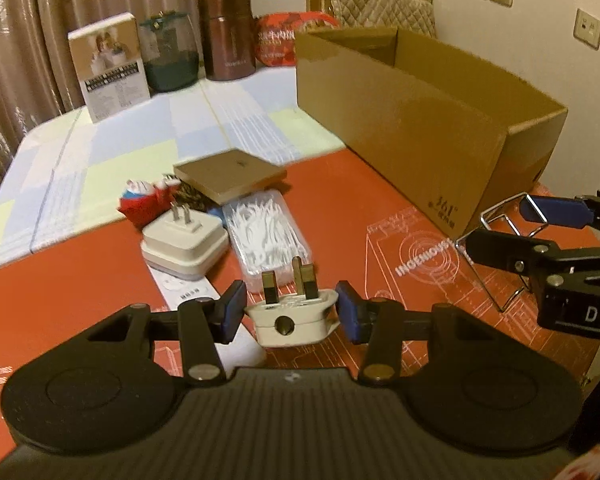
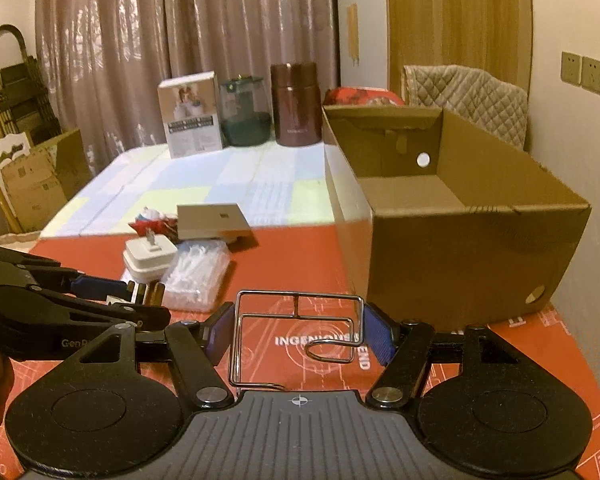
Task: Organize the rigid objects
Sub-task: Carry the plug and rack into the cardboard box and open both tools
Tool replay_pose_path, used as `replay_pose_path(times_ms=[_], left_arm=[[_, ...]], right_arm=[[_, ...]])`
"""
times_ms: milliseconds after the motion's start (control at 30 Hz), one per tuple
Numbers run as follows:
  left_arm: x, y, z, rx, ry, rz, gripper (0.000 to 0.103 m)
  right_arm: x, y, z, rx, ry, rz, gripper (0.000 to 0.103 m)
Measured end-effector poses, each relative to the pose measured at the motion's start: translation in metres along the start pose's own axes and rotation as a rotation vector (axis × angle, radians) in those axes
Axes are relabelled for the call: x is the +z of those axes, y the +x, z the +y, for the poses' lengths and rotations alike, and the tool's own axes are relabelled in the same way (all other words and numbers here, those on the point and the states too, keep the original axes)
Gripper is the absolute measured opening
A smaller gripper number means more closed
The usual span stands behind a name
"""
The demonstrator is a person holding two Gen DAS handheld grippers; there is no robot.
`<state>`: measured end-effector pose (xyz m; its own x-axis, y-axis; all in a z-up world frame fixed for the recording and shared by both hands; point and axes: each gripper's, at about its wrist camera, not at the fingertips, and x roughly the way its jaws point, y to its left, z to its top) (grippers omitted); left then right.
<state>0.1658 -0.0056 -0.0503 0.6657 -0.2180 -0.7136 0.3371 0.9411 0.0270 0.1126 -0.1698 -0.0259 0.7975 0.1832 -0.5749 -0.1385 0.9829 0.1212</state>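
Gripped between the left tool [image 1: 290, 312] pads, a white plug [image 1: 290, 316] is held above the tabletop [image 1: 340, 200]; a wire rack [image 2: 296, 336] is clamped in the right tool [image 2: 298, 334]. Both seem mid-carry, and placement into the empty cardboard box [image 2: 480, 240] is judged next.

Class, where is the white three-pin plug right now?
The white three-pin plug sits clamped in the left gripper, centre-bottom of the left wrist view, just in front of the clear box of white picks.

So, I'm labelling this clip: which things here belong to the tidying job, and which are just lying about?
Job:
- white plug, held by left gripper
- wire rack, held by right gripper
- cardboard box
- charger
- floss picks

Lying about:
- brown flask
- glass jar
- quilted chair
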Motion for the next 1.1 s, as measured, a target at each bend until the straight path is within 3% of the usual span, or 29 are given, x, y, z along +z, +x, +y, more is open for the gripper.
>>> replay_pose_path(times_ms=[233,567,733,867,1100], left_arm=[[0.028,-0.033,0.002,0.017,-0.021,-0.091,0.043],[0.094,-0.040,-0.039,-0.070,0.021,-0.185,0.043],[0.130,-0.023,-0.071,-0.148,0.040,-0.218,0.043],[0.153,-0.001,-0.094,-0.212,0.045,-0.219,0.043],[0.169,0.037,-0.120,-0.268,0.068,-0.199,0.043]], right_arm=[[0.028,-0.023,0.006,0.034,-0.014,-0.083,0.064],[0.082,-0.036,-0.045,-0.062,-0.021,-0.186,0.064],[0.100,-0.015,-0.089,-0.125,-0.046,-0.157,0.065],[0.105,0.006,-0.127,-0.137,0.006,-0.123,0.065],[0.108,0.020,-0.164,-0.166,0.093,-0.101,0.065]])
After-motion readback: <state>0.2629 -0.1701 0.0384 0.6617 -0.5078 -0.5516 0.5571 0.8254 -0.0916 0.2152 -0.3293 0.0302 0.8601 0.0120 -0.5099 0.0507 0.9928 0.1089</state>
